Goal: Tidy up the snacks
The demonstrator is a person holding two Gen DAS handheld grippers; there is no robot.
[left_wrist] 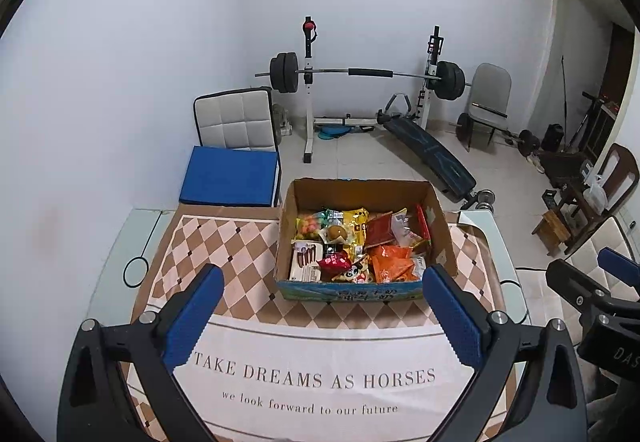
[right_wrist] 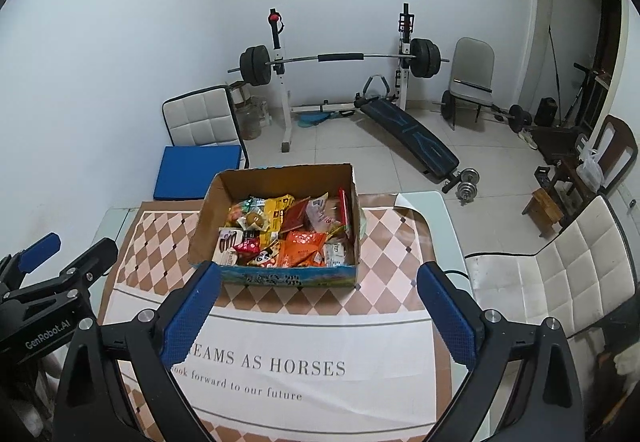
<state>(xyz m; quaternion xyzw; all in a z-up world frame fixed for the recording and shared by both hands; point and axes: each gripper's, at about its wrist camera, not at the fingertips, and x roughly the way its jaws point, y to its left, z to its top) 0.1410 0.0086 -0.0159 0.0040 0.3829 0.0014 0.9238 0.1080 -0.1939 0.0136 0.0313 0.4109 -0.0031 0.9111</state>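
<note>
A: Snacks (left_wrist: 352,246) fill the cardboard box (left_wrist: 444,230), which sits just above the middle of the left wrist frame on your checkered table mat (left_wrist: 224,242).

B: Which way does the box run?

A: Its long axis lies left to right across the frame, with the printed blue front wall facing you and the open top facing up. In the right wrist view the same box (right_wrist: 204,218) sits slightly left of centre, turned a little so its right end is farther away.

B: And your claws?

A: Your left gripper (left_wrist: 322,316) has its blue pads spread wide apart, with nothing between them; the right-hand pad tip overlaps the box's lower right corner in the frame, though I cannot tell whether it touches. Your right gripper (right_wrist: 318,310) is likewise spread wide and holds nothing, low in its frame, with the box's front wall just above the gap.

B: Inside?

A: An orange packet (left_wrist: 390,262) lies at the lower right and a yellow one (left_wrist: 354,222) toward the back.
</note>
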